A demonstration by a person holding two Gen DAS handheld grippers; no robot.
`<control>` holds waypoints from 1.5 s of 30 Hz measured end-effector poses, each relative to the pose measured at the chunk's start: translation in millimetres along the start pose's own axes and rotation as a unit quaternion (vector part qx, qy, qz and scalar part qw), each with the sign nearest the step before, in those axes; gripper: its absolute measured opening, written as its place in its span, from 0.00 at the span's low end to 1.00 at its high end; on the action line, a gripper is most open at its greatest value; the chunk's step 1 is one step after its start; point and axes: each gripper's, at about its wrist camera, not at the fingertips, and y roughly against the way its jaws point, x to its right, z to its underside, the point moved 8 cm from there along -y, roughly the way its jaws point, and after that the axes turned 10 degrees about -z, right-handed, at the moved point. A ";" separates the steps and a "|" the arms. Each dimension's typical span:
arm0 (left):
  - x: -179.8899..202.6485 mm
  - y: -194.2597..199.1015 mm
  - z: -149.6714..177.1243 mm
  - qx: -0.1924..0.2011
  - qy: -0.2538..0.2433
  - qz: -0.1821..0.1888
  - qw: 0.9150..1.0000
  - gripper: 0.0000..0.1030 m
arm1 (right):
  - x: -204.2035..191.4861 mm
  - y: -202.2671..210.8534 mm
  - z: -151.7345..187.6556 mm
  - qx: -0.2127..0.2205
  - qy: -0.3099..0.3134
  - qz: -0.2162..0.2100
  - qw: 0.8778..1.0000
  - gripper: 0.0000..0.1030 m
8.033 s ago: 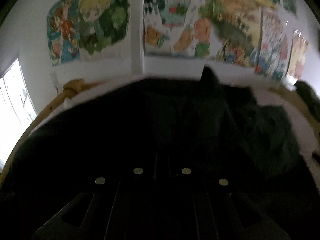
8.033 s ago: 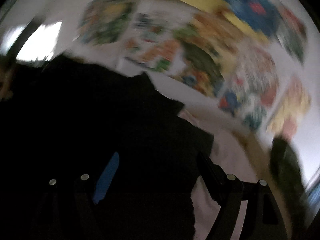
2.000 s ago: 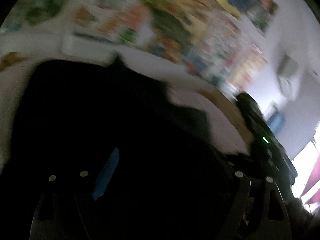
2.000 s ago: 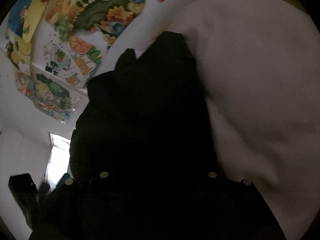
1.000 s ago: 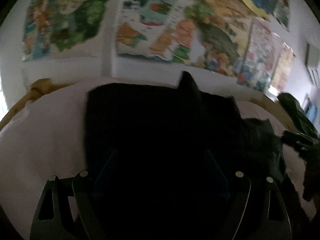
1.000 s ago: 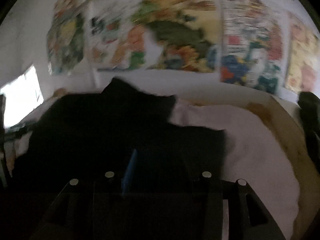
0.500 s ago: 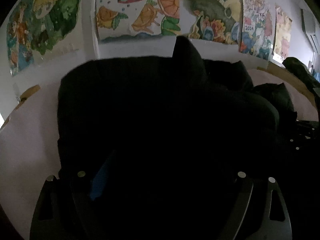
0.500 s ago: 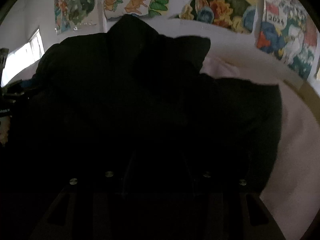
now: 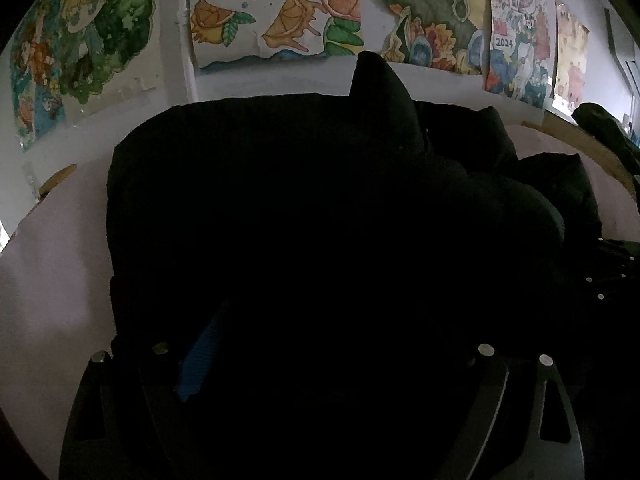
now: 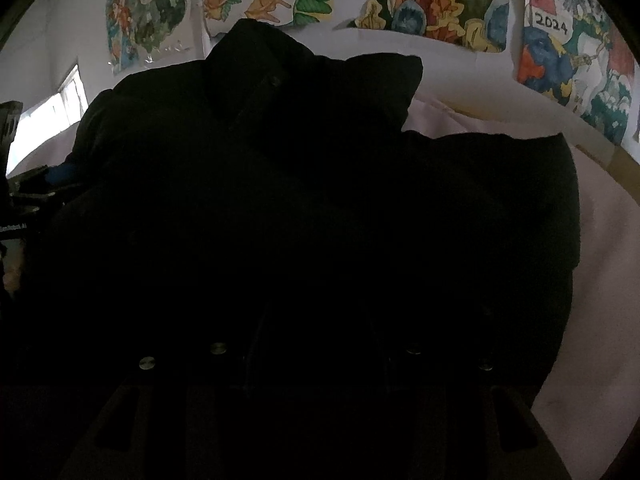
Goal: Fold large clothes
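Both tongs have dropped lower since a second ago, and the black coat (image 9: 280,208) now fills most of both wrist views instead of sitting further off with the wall above it. It lies bunched on the pale pink bed (image 9: 52,272), collar (image 9: 380,92) poking up toward the wall. Left tongs (image 9: 320,360) stand wide apart; coat fabric lies between the fingers, but the blue pad (image 9: 196,356) on the left finger shows bare, so no clamp that I can see. Right tongs (image 10: 316,356) are half closed and lost in dark cloth; too dark to say if they pinch the coat or only rest in it, cannot tell. Progress, judged from the lie of it: roughly gathered into a thick lump, one flap (image 10: 500,200) doubled over on the right side, edges not lined up, so an early or middle fold at best. Left to do, I think: flatten the bulk, bring in the sides and sleeves, square the stack. Around it: a row of bright posters (image 9: 280,12) on the white wall, a window (image 10: 48,124) at the left of the right view, a wooden bed frame (image 9: 580,140) at the far right edge with another dark garment (image 9: 604,128) piled on it. In the way: mostly the coat's own puffy thickness and the poor light, which hides seams and edges; that other garment sits near but apart from the coat.
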 end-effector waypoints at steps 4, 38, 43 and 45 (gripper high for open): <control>-3.1 7.8 -2.8 -0.012 0.007 0.003 1.000 0.87 | -0.5 11.5 -4.1 0.003 -0.011 -0.008 1.000 0.43; 1.8 -118.1 -175.6 -0.032 0.189 0.101 0.976 0.42 | 83.3 -32.5 -133.9 0.183 -0.317 -0.067 0.928 0.41; 7.9 -98.0 -179.3 -0.018 0.165 0.104 0.981 0.08 | 61.1 -15.1 -140.3 0.179 -0.272 -0.053 0.944 0.26; 9.6 -80.7 -181.9 -0.002 0.167 0.093 0.982 0.06 | 46.2 -1.4 -146.4 0.180 -0.235 -0.047 0.954 0.22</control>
